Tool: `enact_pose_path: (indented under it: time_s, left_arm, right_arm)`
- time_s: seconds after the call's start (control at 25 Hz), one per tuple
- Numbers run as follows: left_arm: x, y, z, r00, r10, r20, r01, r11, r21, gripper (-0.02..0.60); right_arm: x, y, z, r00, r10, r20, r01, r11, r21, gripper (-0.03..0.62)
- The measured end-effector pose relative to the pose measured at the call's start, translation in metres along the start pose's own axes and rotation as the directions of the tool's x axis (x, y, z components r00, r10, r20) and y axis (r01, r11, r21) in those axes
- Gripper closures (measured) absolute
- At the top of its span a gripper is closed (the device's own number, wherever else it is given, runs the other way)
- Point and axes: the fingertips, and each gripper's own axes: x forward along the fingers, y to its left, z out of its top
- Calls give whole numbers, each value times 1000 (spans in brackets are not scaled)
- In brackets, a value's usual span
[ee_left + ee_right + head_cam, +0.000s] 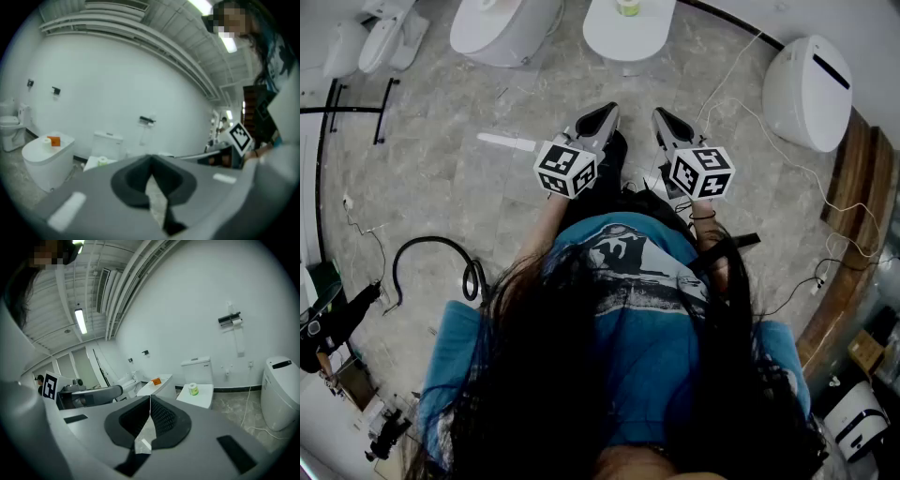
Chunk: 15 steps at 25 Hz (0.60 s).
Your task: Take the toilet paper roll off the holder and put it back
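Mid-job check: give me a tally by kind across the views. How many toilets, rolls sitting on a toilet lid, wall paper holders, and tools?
Toilets: 4
Roll on a toilet lid: 1
Wall paper holder, paper hanging from it: 1
Tools, left tool and right tool: 2
Total: 8

Left claw point(605, 112) and right claw point(663, 117) closed, side by side.

Open floor point(441, 178) ahead — toilets point(502, 28) beyond, another toilet point(811, 89) rightward
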Motion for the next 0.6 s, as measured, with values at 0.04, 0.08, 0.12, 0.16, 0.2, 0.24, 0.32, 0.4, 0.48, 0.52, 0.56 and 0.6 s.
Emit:
enact_pose_path:
  time_s: [0.04,0.08,0.12,0.16,0.2,0.24,0.32,0.4,0.48,0.52,0.56,0.6]
  left_arm:
    - [3,6,1,1000,-5,2,5,1000,1,577]
    - [5,13,2,1000,-10,4,10,1000,1,577]
    - [8,19,3,1000,-14,7,14,1000,-2,577]
    - [12,26,3,1000,-16,8,16,1000,-7,577]
    - [17,33,3,1000,-17,9,17,1000,-15,577]
    - [23,40,3,1000,-18,7,18,1000,-23,577]
    - [43,55,5,1000,-27,1,27,999,-34,577]
    - [66,70,9,999,-45,-8,44,998,-37,577]
    - [90,86,15,998,-63,-25,62,998,-25,577]
    - [100,96,20,997,-68,-34,68,998,-15,577]
    - [109,107,26,997,-71,-39,71,997,-8,577]
    - [116,119,32,997,-72,-41,72,997,-9,577]
  right_arm:
    - [6,-1,1,1000,-3,1,3,1000,1,579]
    - [12,-2,2,1000,-6,1,6,1000,2,579]
    - [18,-3,3,1000,-9,0,9,1000,4,579]
    - [23,-5,4,1000,-13,-2,13,1000,5,579]
    - [28,-8,6,1000,-17,-6,17,1000,7,579]
    - [33,-13,9,1000,-22,-9,22,1000,11,579]
    - [47,-29,19,999,-36,-11,36,999,24,579]
    - [64,-50,30,999,-49,-13,50,998,43,579]
    - [83,-70,40,998,-61,-19,62,996,63,579]
    - [94,-78,44,998,-65,-26,66,995,73,579]
    - [106,-84,48,997,-67,-35,70,994,81,579]
    - [117,-88,52,997,-69,-46,73,994,87,579]
